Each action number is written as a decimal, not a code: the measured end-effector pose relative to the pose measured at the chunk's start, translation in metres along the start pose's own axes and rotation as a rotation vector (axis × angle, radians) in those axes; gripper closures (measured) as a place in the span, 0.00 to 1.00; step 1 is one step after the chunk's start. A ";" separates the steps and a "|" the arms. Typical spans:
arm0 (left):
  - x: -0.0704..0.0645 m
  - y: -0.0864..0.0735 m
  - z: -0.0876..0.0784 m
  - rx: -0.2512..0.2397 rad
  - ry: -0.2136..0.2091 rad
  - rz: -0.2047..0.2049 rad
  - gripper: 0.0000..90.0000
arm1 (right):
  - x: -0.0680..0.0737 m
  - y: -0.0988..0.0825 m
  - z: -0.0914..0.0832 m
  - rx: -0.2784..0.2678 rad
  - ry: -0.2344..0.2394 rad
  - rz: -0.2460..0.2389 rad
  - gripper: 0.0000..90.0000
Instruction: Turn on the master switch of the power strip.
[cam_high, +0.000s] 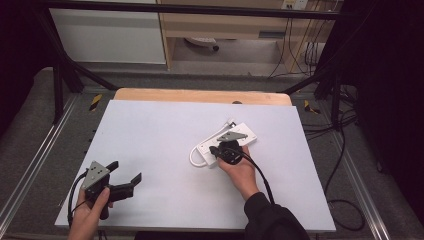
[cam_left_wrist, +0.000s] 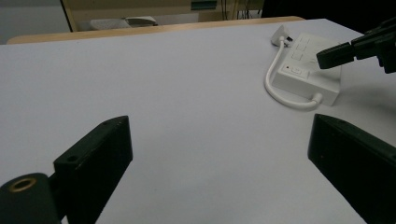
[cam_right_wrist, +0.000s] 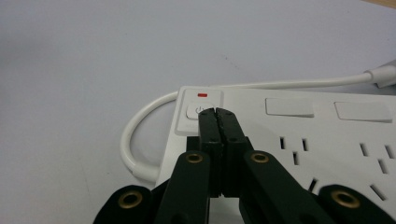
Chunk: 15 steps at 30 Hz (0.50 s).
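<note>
My right gripper (cam_right_wrist: 215, 112), jaws together, tips seemingly touch the white plastic power strip's (cam_right_wrist: 327, 140) power button (cam_right_wrist: 194, 112); high view shows my left gripper (cam_high: 125, 172) gaping, idle.

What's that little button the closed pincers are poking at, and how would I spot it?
On the white table sheet lies a white power strip with a looping cord. At its cord end sits the power button, under the right gripper tips; unlike the blank covers beside it, it has a red light above.
</note>
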<state>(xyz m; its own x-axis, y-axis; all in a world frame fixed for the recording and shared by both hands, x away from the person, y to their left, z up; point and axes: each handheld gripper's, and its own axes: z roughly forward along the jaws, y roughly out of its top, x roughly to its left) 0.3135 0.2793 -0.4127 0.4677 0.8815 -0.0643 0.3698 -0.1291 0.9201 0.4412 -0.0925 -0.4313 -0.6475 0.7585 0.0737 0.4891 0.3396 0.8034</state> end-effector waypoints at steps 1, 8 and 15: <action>0.000 0.000 0.000 -0.001 -0.001 -0.004 0.07 | 0.000 0.000 0.001 -0.001 0.004 0.000 1.00; 0.000 0.000 0.000 0.000 0.001 -0.001 0.07 | 0.003 0.007 0.009 0.003 0.005 -0.007 1.00; 0.000 0.000 0.000 -0.001 -0.002 -0.001 0.07 | 0.011 0.016 0.022 0.007 0.002 -0.026 1.00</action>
<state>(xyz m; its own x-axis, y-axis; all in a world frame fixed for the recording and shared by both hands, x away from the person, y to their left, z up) 0.3133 0.2795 -0.4125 0.4688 0.8809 -0.0655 0.3691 -0.1280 0.9205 0.4552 -0.0665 -0.4311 -0.6611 0.7483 0.0537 0.4760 0.3630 0.8011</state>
